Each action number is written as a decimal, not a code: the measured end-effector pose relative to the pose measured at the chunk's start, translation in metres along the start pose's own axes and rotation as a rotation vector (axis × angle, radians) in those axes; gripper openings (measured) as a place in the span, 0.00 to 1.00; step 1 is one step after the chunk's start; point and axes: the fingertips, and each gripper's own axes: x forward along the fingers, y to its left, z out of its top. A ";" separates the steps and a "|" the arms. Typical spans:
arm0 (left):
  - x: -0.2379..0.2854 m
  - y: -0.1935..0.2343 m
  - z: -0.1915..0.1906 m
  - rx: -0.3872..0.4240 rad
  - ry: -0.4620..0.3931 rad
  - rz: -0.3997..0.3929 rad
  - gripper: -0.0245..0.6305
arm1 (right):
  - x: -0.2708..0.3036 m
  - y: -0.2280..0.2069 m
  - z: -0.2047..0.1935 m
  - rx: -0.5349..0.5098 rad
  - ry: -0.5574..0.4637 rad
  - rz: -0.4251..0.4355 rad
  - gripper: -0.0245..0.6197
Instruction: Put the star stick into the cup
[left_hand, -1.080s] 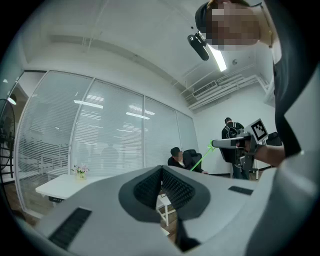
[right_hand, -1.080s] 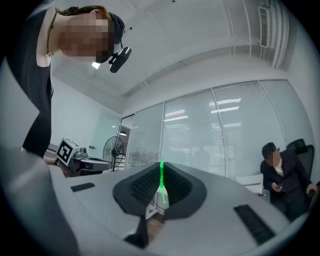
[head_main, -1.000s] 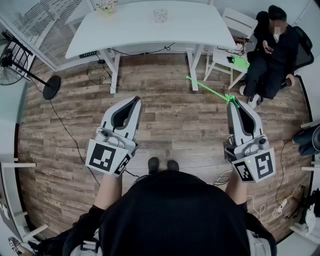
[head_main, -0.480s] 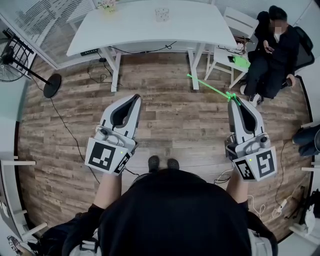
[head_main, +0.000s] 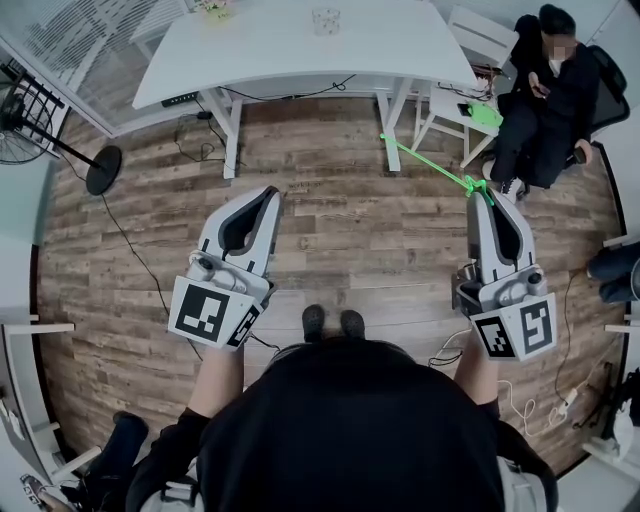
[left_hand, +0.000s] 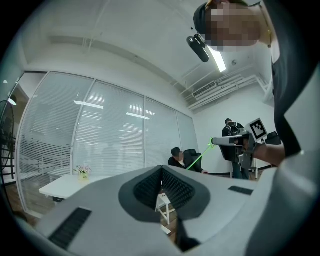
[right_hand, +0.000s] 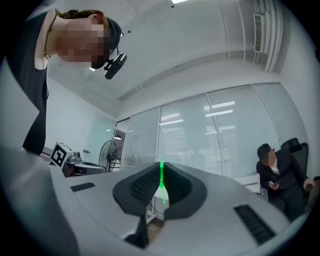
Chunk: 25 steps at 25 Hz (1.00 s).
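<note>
A thin green star stick (head_main: 430, 165) juts forward and to the left from my right gripper (head_main: 487, 200), which is shut on its near end. In the right gripper view the stick (right_hand: 161, 182) stands pinched between the dark pads. The clear cup (head_main: 324, 20) stands far ahead on the white table (head_main: 280, 60), well apart from both grippers. My left gripper (head_main: 268, 197) hovers over the wooden floor, shut with nothing in it. In the left gripper view its pads (left_hand: 172, 187) meet, and the stick (left_hand: 196, 161) shows at the right.
A small flower pot (head_main: 212, 8) sits on the table's far left corner. A standing fan (head_main: 30, 115) is at the left. A seated person (head_main: 545, 90) and a white chair (head_main: 445, 110) are at the right. Cables run over the floor under the table.
My right gripper has drifted a little to the right with the stick still in it. The table and cup sit slightly higher in the head view. The left gripper has hardly moved.
</note>
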 end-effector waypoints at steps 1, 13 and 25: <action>-0.002 0.002 -0.002 0.000 0.002 -0.002 0.05 | 0.000 0.003 -0.001 0.000 0.000 -0.004 0.07; -0.027 0.028 -0.012 0.000 0.015 -0.053 0.05 | 0.005 0.044 -0.009 0.008 -0.006 -0.058 0.07; -0.028 0.031 -0.023 -0.013 0.018 -0.135 0.05 | -0.007 0.064 -0.016 -0.023 0.008 -0.125 0.07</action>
